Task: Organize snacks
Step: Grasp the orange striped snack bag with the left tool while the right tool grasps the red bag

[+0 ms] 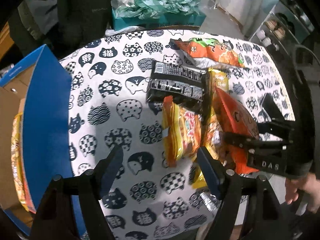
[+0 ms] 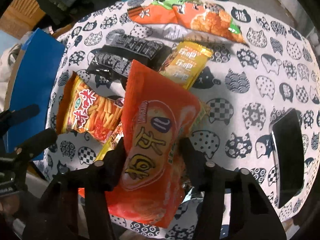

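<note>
Both grippers point steeply down over the desk (image 1: 96,92). Right gripper (image 2: 153,146): jaws clamped on the red-orange snack bag (image 2: 158,124), atop the snack pile, long axis running away from the gripper. Left gripper (image 1: 160,158): jaws apart, empty, over the cloth beside the yellow stick-snack packet (image 1: 182,132). Blue box (image 1: 46,120) stands at the left edge.

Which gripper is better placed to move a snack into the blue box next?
Right. The right gripper already straddles the orange chip bag; the left gripper hangs open, empty, over the tablecloth beside the blue box.
</note>
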Motion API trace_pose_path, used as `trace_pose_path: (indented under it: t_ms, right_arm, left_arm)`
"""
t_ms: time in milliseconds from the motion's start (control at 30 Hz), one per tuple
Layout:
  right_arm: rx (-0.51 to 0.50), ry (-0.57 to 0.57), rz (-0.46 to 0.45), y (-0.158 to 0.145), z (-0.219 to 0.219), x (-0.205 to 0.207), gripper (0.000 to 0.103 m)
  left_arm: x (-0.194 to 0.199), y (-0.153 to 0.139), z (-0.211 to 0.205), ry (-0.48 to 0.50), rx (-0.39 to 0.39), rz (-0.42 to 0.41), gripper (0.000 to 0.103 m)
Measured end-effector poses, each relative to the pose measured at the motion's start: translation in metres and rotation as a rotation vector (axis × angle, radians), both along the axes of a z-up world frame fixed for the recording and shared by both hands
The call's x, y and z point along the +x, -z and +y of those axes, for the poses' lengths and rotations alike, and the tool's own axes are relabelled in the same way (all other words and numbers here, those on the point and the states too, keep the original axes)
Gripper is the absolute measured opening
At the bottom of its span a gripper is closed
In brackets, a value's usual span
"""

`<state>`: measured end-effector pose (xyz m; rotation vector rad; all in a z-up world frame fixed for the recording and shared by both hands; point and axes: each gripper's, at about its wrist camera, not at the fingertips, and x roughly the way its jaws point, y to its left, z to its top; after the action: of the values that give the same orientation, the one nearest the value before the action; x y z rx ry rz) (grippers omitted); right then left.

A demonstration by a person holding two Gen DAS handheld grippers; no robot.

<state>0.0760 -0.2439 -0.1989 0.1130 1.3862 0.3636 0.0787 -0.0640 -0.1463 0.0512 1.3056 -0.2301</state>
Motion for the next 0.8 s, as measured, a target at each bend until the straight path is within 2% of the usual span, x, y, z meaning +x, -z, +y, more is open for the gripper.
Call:
trace_pose_path:
  t_ms: [133,233,367,433,533,667,700,767,800]
  right_arm:
    - [-0.043,-0.018,-0.044,-0.007,-0.006,0.001,0.041]
    - [-0.032,-0.007,-0.052,-0.007,-0.016,0.003,0.041]
    - [0.036,0.028,-0.006,0.002,-0.027,0.006,0.049]
    - [0.055,0.034,0.017,0.008,-0.030,0.006,0.061]
    - [0.064,0.049,0.047,0.016,-0.032,0.004,0.069]
    - [0.109,0.068,0.070,0.021,-0.038,0.003,0.071]
    - [0.116,0.068,0.074,0.022,-0.038,0.004,0.071]
    - [0.132,0.065,0.073,0.021,-0.040,0.003,0.065]
    - [0.139,0.065,0.070,0.020,-0.038,0.004,0.057]
  left_arm:
    - [0.009,0.009,-0.005,-0.020,-0.031,0.026,0.078]
    - [0.015,0.018,-0.011,-0.031,-0.055,0.050,0.078]
    - [0.020,0.029,-0.021,-0.022,-0.062,0.077,0.078]
    - [0.022,0.035,-0.027,-0.011,-0.052,0.084,0.078]
    - [0.024,0.043,-0.032,0.004,-0.034,0.086,0.078]
    - [0.024,0.051,-0.035,0.014,-0.023,0.078,0.077]
    - [0.024,0.052,-0.035,0.016,-0.025,0.075,0.074]
    - [0.024,0.054,-0.035,0.029,-0.033,0.077,0.054]
    - [0.023,0.055,-0.035,0.037,-0.041,0.082,0.053]
